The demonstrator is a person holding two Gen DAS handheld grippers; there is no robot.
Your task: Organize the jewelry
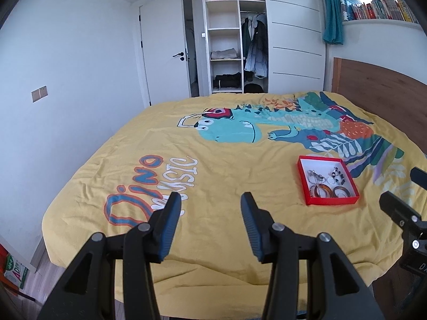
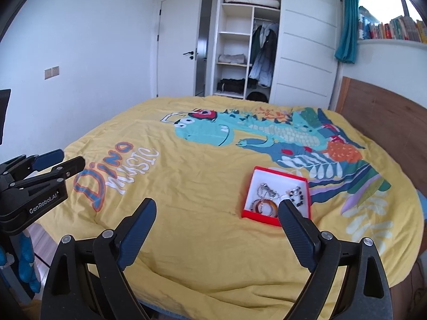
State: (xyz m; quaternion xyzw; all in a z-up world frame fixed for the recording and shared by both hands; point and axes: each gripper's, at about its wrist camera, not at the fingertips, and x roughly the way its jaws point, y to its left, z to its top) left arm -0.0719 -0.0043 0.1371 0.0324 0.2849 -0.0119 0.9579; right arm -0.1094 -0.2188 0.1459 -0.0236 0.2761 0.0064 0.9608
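A shallow red box [image 1: 332, 200] [image 2: 260, 216] with a white inside lies on the yellow bedspread [image 1: 226, 176] [image 2: 200, 200]. Inside it are amber bangles [image 1: 321, 191] [image 2: 260, 204], silver chains [image 1: 314, 176] [image 2: 265, 188] and a dark beaded piece [image 1: 338, 176] [image 2: 298, 196]. My left gripper [image 1: 210, 205] hovers open over the bedspread, left of the box, with nothing between its fingers. My right gripper [image 2: 216, 212] stands wide open and empty near the bed's front edge; its right finger [image 2: 291, 221] overlaps the box's near corner in the picture.
The bed fills the middle, with a wooden headboard [image 1: 379, 90] [image 2: 381, 112] at the right. Behind it stand an open wardrobe [image 1: 234, 40] [image 2: 248, 45] and a white door [image 1: 165, 50]. A shelf of books [image 1: 379, 8] sits by the window at the upper right.
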